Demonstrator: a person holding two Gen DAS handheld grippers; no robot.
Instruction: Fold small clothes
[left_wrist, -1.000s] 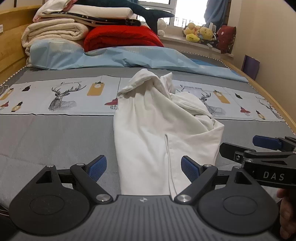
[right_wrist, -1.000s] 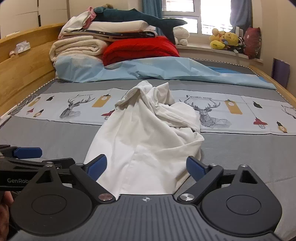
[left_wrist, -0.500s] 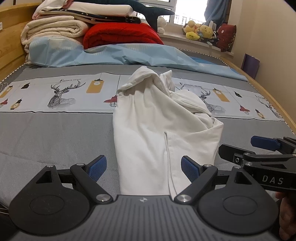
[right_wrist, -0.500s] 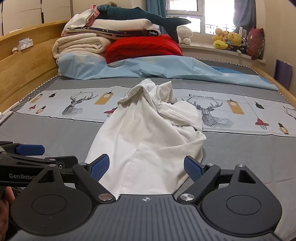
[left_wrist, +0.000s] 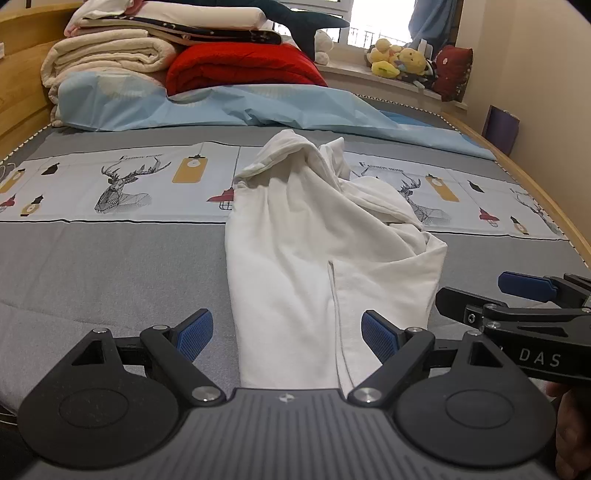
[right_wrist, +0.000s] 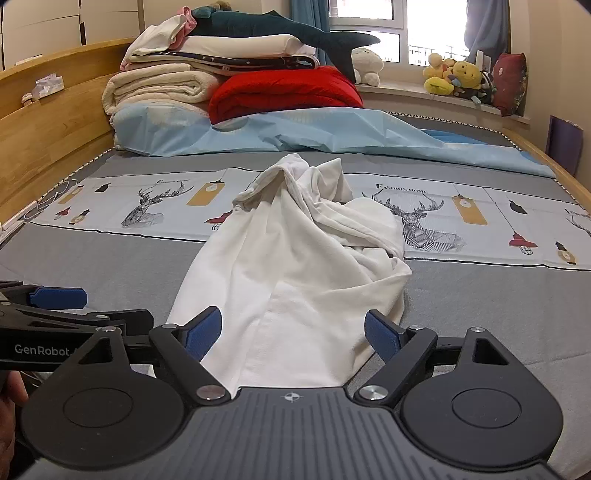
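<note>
The white garment (left_wrist: 317, 258) lies rumpled on the grey bed (left_wrist: 110, 273), its near hem running under both cameras and its far end bunched up over the deer-print band (left_wrist: 125, 184) that crosses the bed. Only the left wrist view shows a long seam or slit running down the garment's near part, and at the garment's right the right hand-held gripper (left_wrist: 491, 299) from the side, lettered "DAS". Only the right wrist view shows the wooden headboard (right_wrist: 55, 125) left of the garment with a tissue pack (right_wrist: 48, 84) on its ledge, and the left hand-held gripper (right_wrist: 107, 306) from the side, marked "GenRobot". Both hand-held grippers are spread wide — blue pads apart over the garment's near hem, pinching nothing. Left of the garment the grey cover lies bare to the bed's edge; right of it a narrower strip runs to the wooden rail (left_wrist: 535, 184). Beyond the garment sit a light blue sheet (right_wrist: 314, 133), a red quilt (right_wrist: 284, 88) and folded blankets (right_wrist: 159, 85). The print reads "Fashion home" above a deer (right_wrist: 417, 218) right of the garment.
</note>
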